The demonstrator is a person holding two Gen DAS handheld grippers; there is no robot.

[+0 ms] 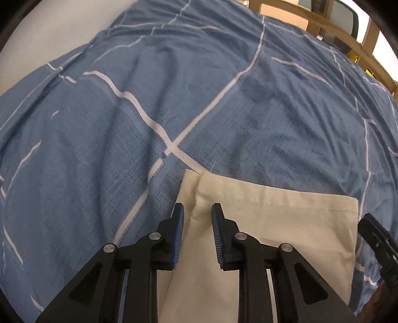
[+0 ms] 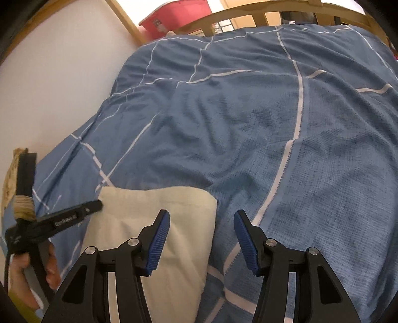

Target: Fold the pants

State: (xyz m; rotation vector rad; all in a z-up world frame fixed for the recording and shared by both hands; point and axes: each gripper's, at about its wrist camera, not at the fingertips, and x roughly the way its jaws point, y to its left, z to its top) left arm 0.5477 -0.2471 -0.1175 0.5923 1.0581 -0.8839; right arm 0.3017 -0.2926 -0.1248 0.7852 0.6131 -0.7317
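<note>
Cream pants (image 1: 273, 223) lie folded into a flat rectangle on the blue bedcover (image 1: 199, 99), at the near edge of both views. My left gripper (image 1: 197, 211) points down over their left part. Its blue pads stand a narrow gap apart with a ridge of cream cloth between them, and I see no pinch. In the right wrist view the pants (image 2: 154, 206) sit at lower left. My right gripper (image 2: 202, 220) hangs open there, its left finger (image 2: 159, 238) over the pants' right edge and the other above the cover. The left gripper (image 2: 74, 216) touches the pants' left corner.
The blue bedcover (image 2: 248, 124) with white stripes is wrinkled and fills most of both views. A white wall (image 2: 62, 74) runs along its left side. Wooden bed rails (image 2: 248, 12) and a red box (image 2: 179, 12) stand at the far end. A hand (image 2: 22, 268) holds the left gripper's handle.
</note>
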